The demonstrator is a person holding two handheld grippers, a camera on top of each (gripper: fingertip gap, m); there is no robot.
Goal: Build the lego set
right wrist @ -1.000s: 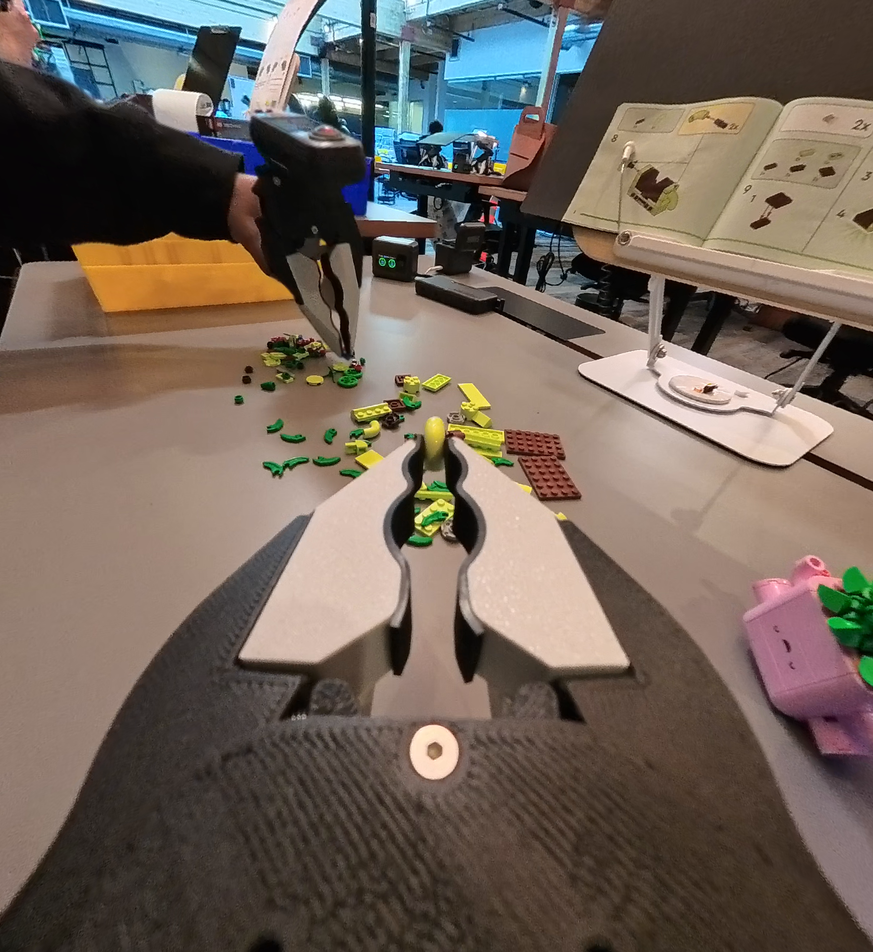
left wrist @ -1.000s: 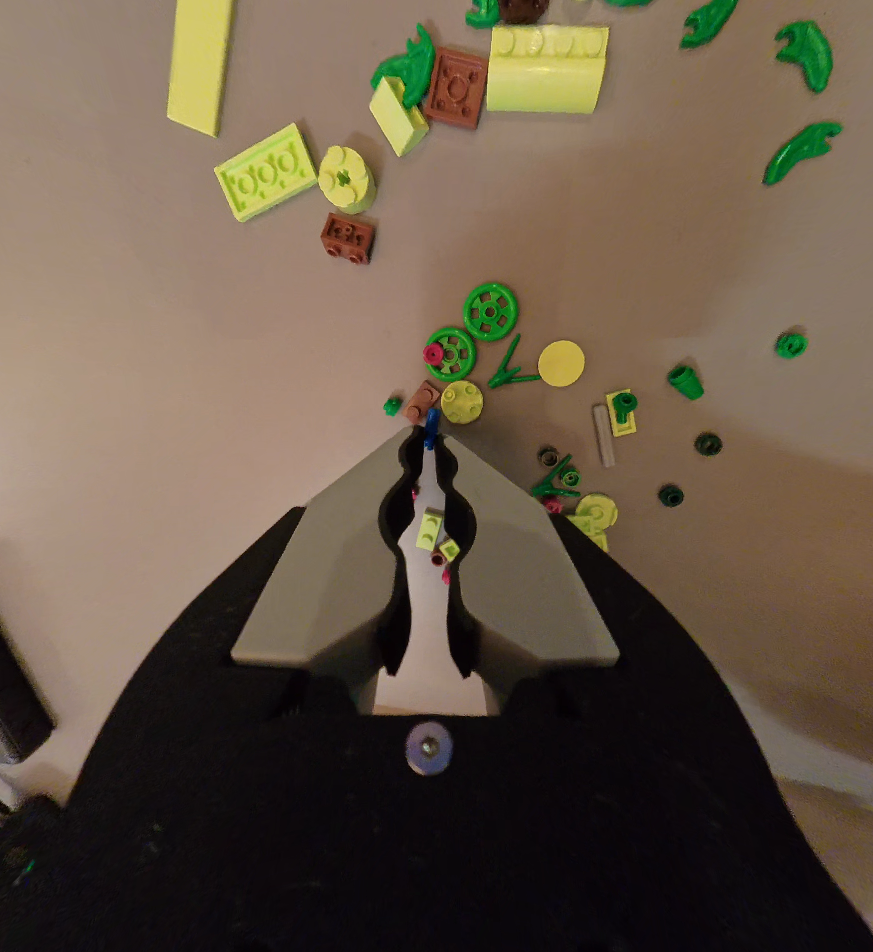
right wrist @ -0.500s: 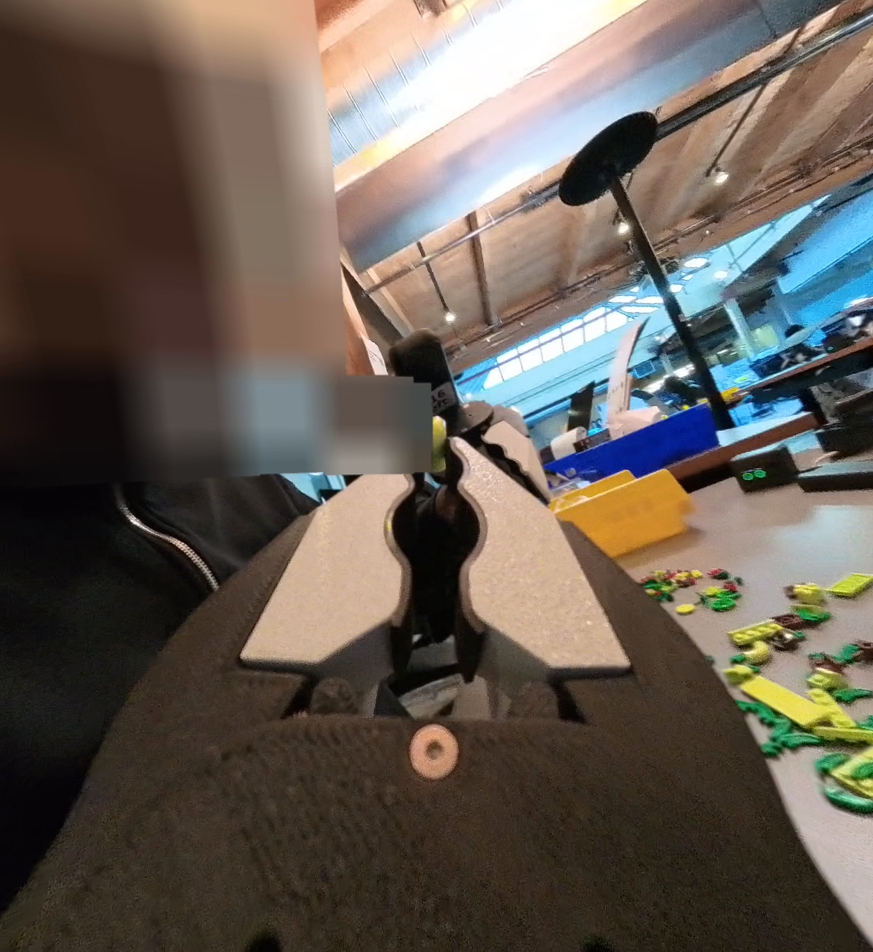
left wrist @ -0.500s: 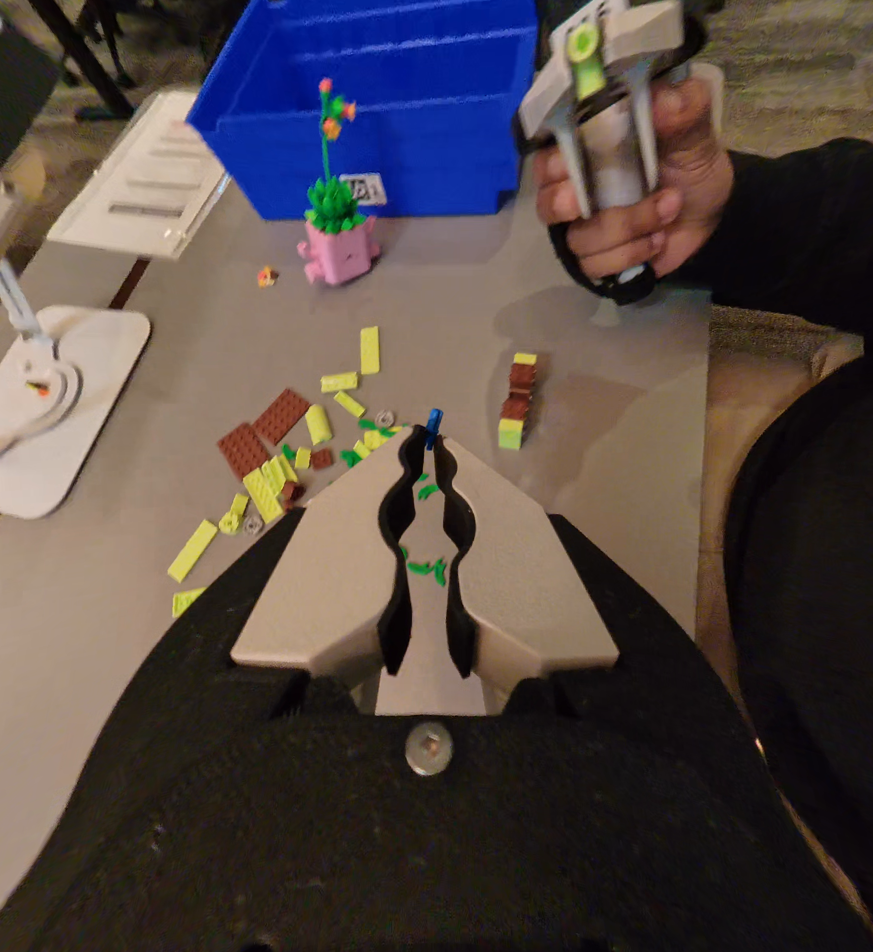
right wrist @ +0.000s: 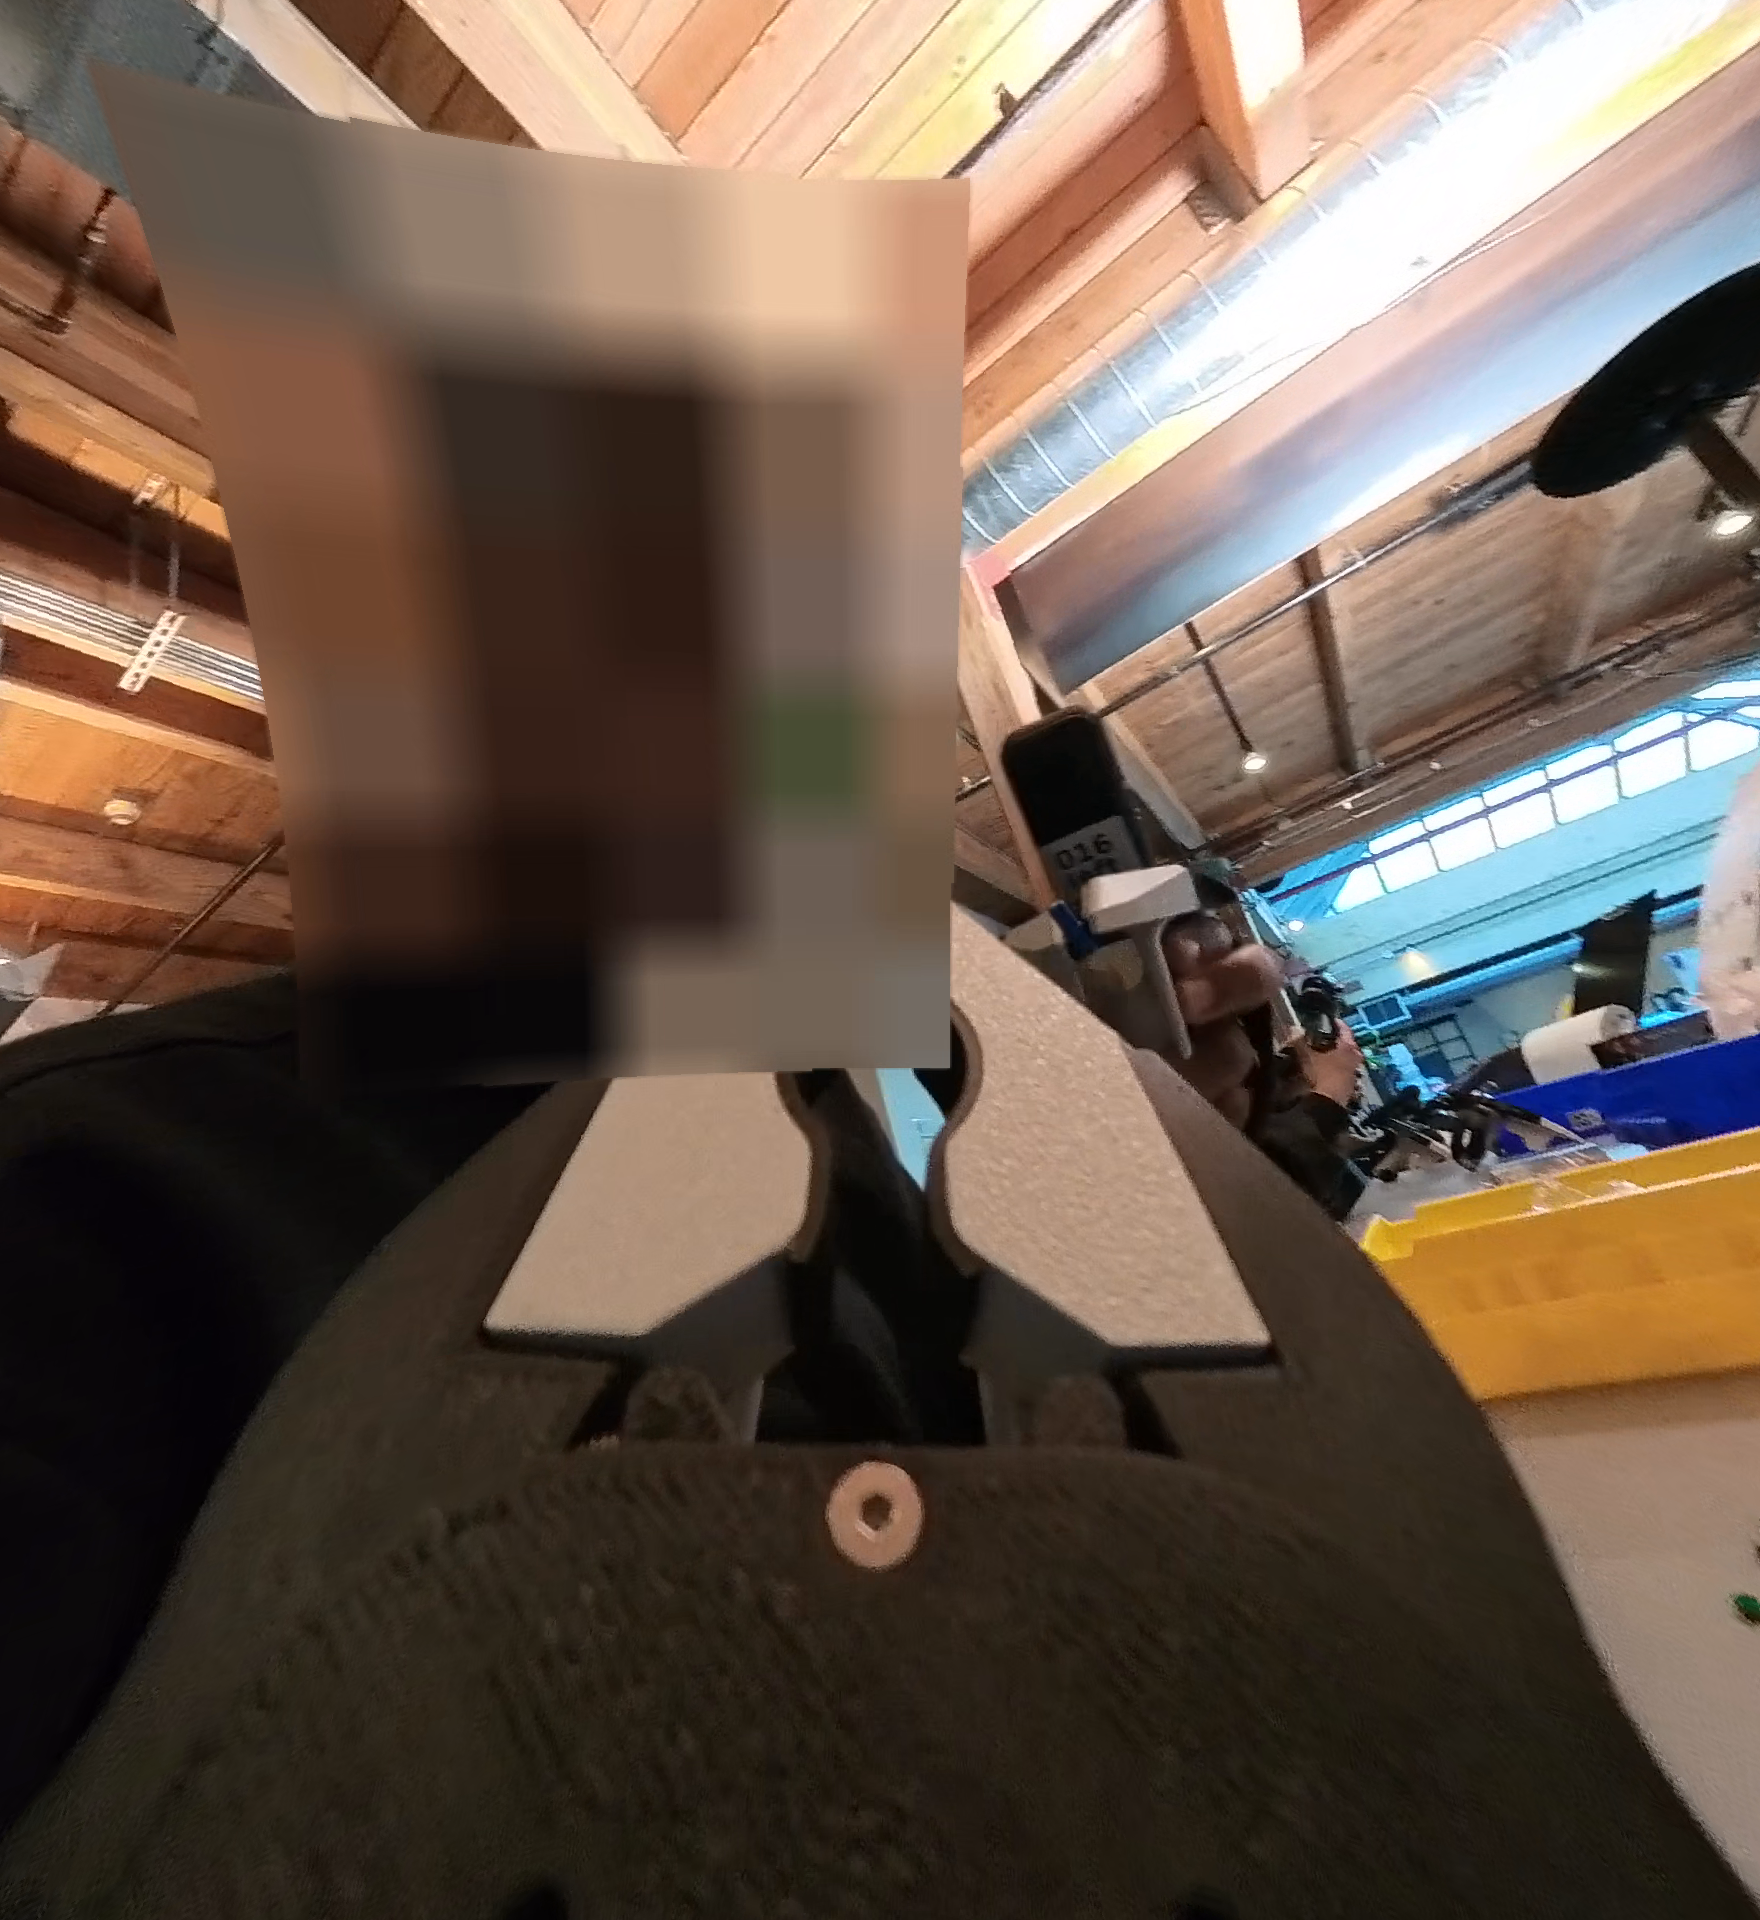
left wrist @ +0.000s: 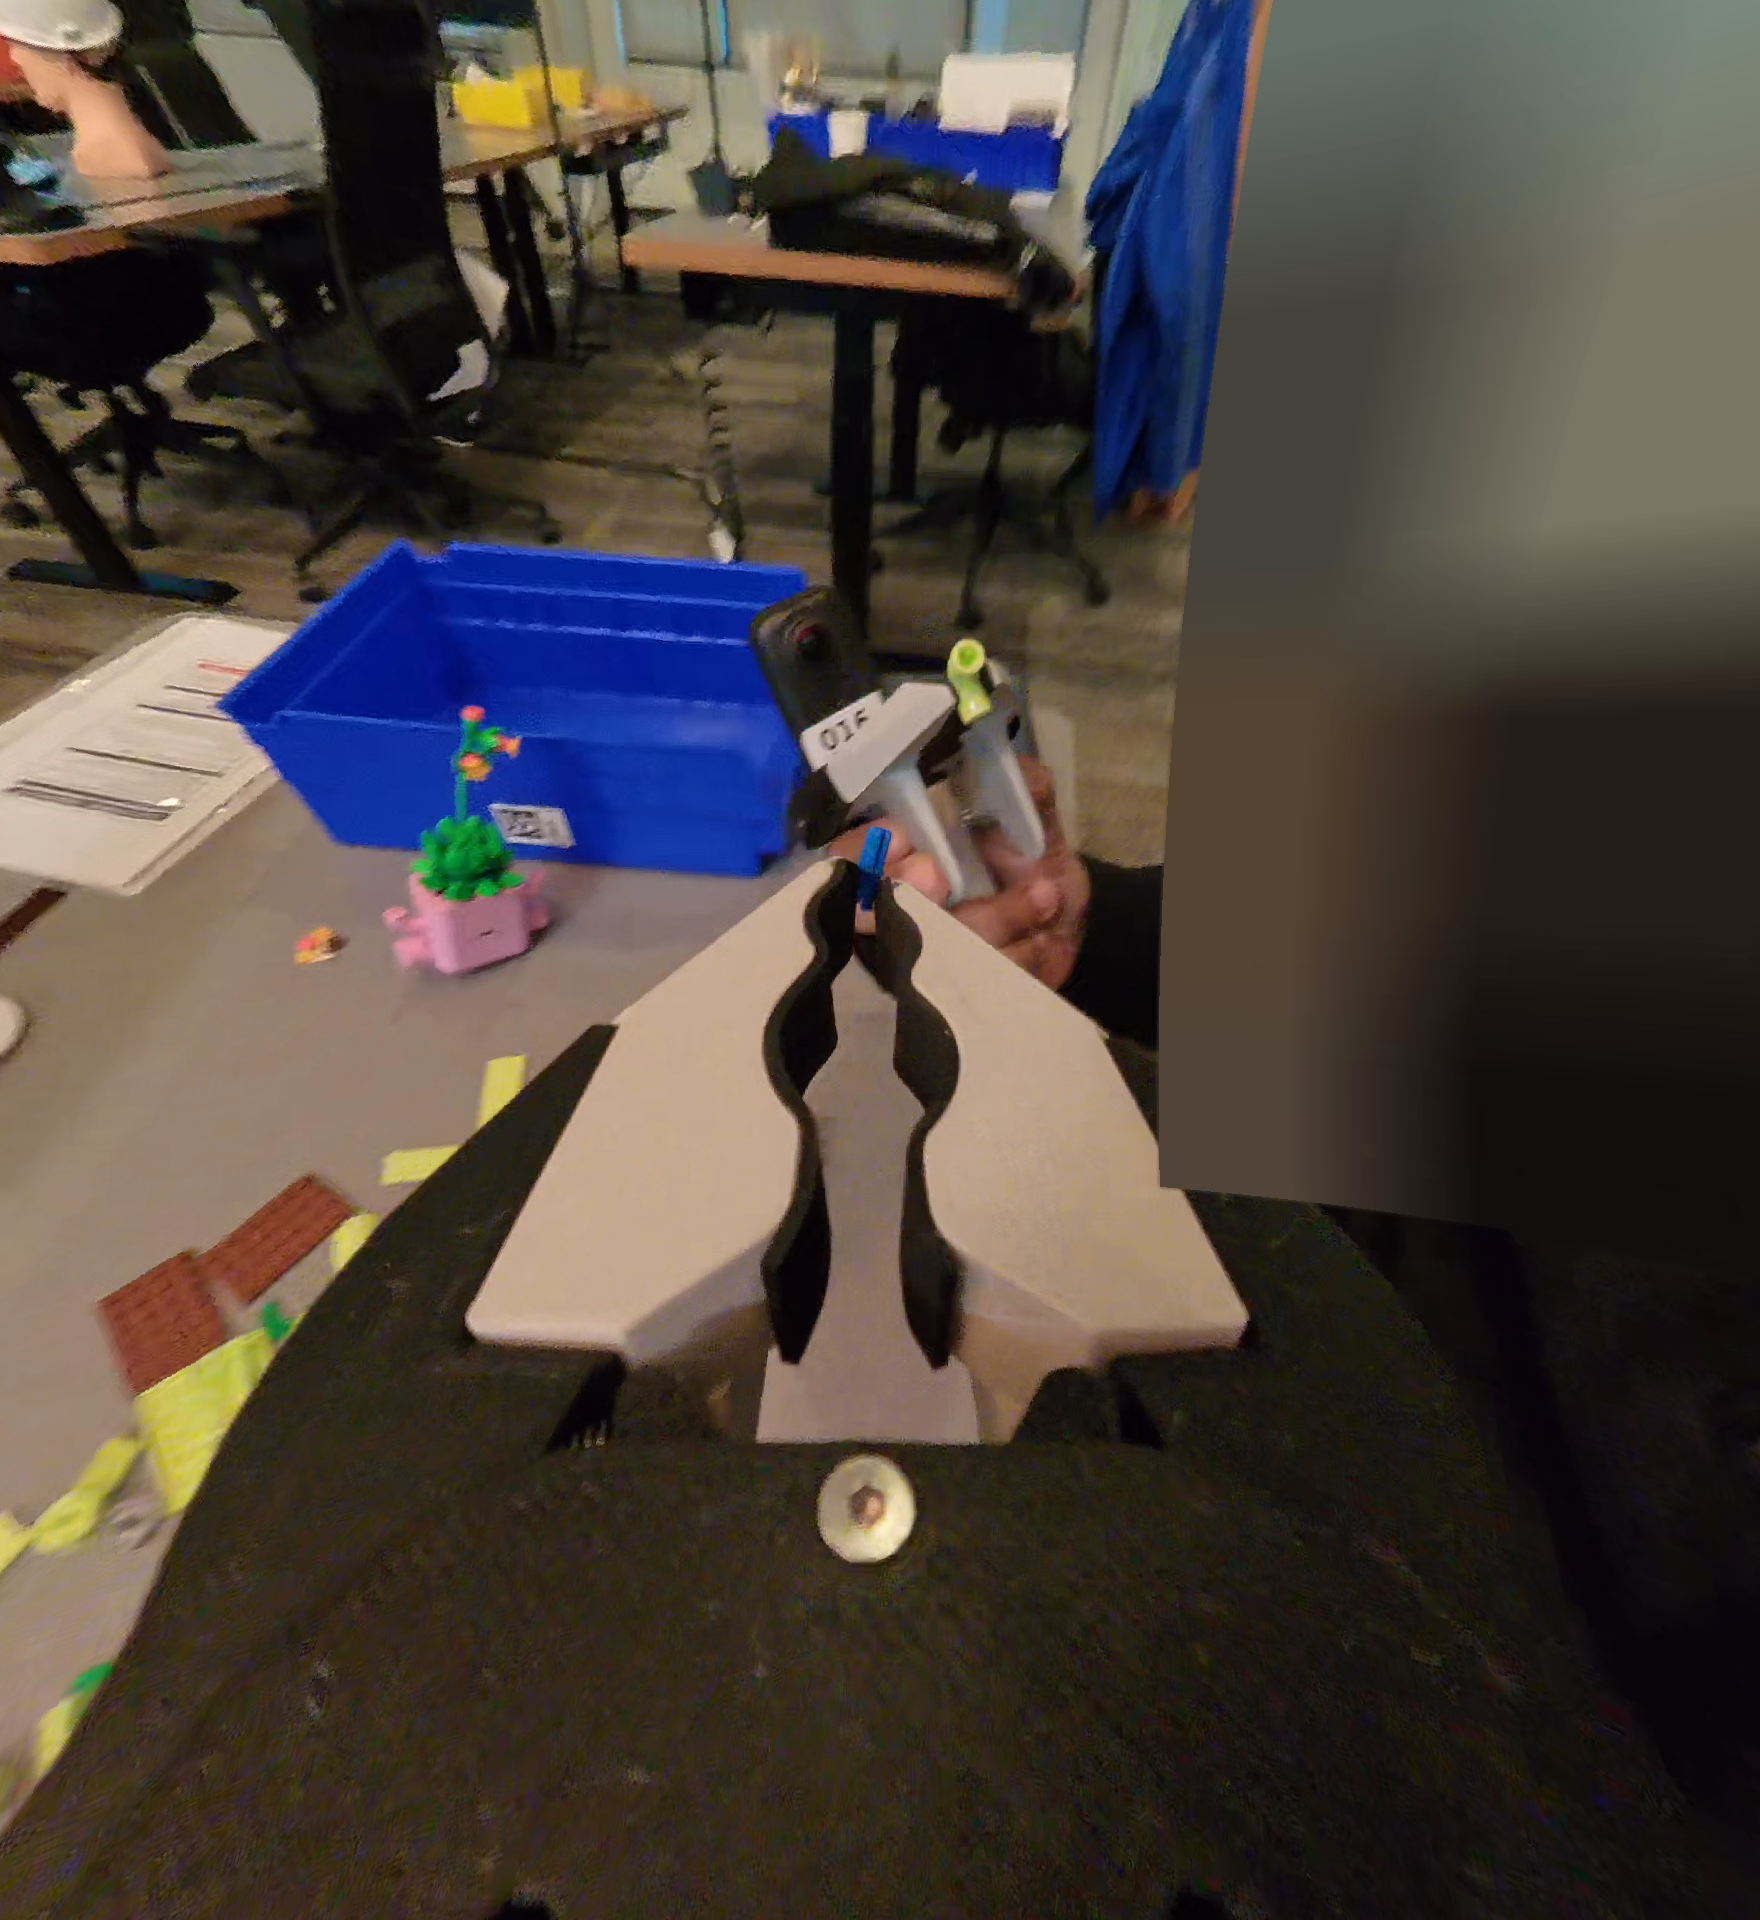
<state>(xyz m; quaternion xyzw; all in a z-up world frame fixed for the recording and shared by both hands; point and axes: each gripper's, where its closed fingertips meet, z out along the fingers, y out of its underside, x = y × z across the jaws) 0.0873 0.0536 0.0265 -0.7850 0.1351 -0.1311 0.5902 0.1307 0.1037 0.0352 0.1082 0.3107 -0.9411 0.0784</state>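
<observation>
A small blue pin [left wrist: 872, 860] is pinched at the very tips of the left claw [left wrist: 868, 896], whose jaws are closed on it and raised above the table [left wrist: 180, 1039]. Just beyond it, the right claw [left wrist: 964, 694] is lifted in a hand [left wrist: 1027, 894] and grips a lime-green piece [left wrist: 967, 673] at its tips — in its own view those tips are hidden behind a blurred patch. The two parts look ready to be joined in mid-air, though they are not yet touching.

One small model — a pink pot with a green plant and flower stem [left wrist: 469, 883] — stands finished near the blue bin [left wrist: 585, 717]. Many loose pieces remain: brown plates [left wrist: 221, 1278] and lime plates [left wrist: 201, 1403] lie scattered, so most of the build seems still ahead.
</observation>
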